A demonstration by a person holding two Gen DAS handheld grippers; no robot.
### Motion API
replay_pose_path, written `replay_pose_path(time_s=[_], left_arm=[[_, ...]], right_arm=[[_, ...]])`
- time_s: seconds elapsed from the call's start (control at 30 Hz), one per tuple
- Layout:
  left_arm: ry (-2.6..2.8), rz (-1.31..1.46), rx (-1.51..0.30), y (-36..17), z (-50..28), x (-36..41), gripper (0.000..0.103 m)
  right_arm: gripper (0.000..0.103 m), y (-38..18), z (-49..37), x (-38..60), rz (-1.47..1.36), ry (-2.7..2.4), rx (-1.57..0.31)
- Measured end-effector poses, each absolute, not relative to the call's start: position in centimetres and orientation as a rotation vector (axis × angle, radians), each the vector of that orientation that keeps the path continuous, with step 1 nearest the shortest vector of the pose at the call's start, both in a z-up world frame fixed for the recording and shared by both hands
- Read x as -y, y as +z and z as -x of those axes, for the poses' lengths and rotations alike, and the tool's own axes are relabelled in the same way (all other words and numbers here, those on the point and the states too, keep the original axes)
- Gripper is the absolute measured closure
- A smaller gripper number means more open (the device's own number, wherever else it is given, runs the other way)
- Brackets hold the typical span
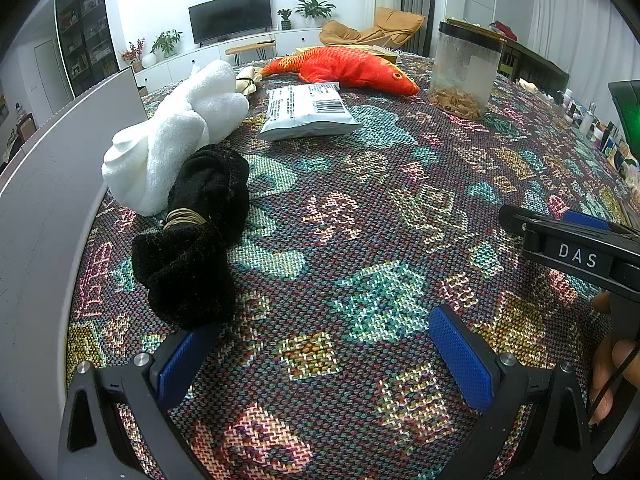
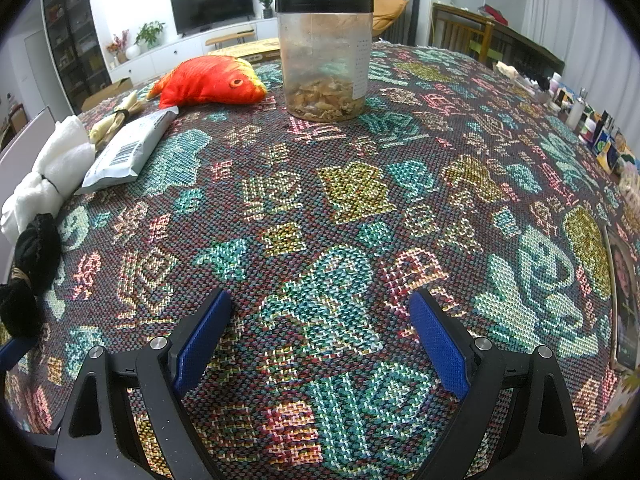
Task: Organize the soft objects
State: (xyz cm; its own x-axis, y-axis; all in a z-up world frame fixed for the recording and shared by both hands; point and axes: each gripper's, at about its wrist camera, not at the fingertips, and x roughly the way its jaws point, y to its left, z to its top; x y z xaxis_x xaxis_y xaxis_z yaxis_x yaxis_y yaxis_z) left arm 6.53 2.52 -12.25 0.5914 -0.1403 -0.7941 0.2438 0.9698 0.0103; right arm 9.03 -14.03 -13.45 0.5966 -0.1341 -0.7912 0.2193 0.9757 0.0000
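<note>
A black cloth bundle (image 1: 200, 232) tied with a tan band lies on the patterned tablecloth at the left, against a white towel roll (image 1: 176, 136). Behind them lie a small cream bundle (image 1: 246, 80), a grey-white packet (image 1: 308, 112) and a red plush fish (image 1: 344, 68). My left gripper (image 1: 324, 344) is open and empty, just right of the black bundle. My right gripper (image 2: 320, 336) is open and empty over bare cloth; its side shows in the left wrist view (image 1: 572, 248). The right wrist view also shows the black bundle (image 2: 28, 264), towel (image 2: 48, 168), packet (image 2: 124, 148) and fish (image 2: 208, 80).
A clear plastic jar (image 2: 324, 56) with a black lid and dried bits inside stands at the back. A white box wall (image 1: 44, 216) borders the table's left edge. Small bottles and boxes (image 2: 592, 128) line the right edge. A cardboard box (image 2: 248, 48) lies behind the fish.
</note>
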Motion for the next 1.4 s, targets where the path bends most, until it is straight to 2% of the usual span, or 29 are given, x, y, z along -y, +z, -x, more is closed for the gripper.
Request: replay_pose_path(time_s=[0.67,0.83,0.97,1.1,1.23,1.27,1.3,1.33,1.4], left_arm=[[-0.223,-0.124,-0.912,-12.3,-6.5,-2.5,0.0],[-0.215,-0.135,-0.945,-11.4,-4.0,-3.5,0.0],[-0.204,-0.124,-0.884,-9.4,-1.6,-5.0,0.0],[-0.14,-0.137,-0.847,-7.6,-3.9,-6.3,0.0],[-0.057,-0.12,-0.927,-9.1,-8.5,-7.7,0.001],[-0.054,-0.118,-0.95,-9.8,-9.4,-8.0,0.009],[-0.051,-0.122,-0.972,-10.5,-10.1,-8.1,0.024],[-0.06,-0.122,-0.995,-11.0,-10.8,-8.2,0.026],[-0.089,-0.059,-0.98,-10.8,-11.4,-8.8,0.063]], right_arm=[[0.01,-13.4,-9.1,14.1,-0.101,-0.205,-0.908],[0.01,-13.5,-9.1,14.0,-0.101,-0.205,-0.908],[0.01,-13.5,-9.1,14.1,-0.101,-0.205,-0.907],[0.01,-13.5,-9.1,14.0,-0.101,-0.205,-0.907],[0.01,-13.5,-9.1,14.0,-0.101,-0.204,-0.907],[0.01,-13.5,-9.1,14.0,-0.101,-0.204,-0.907],[0.01,-13.5,-9.1,14.0,-0.101,-0.204,-0.907],[0.01,-13.5,-9.1,14.0,-0.102,-0.204,-0.906],[0.01,-13.5,-9.1,14.0,-0.102,-0.204,-0.906]])
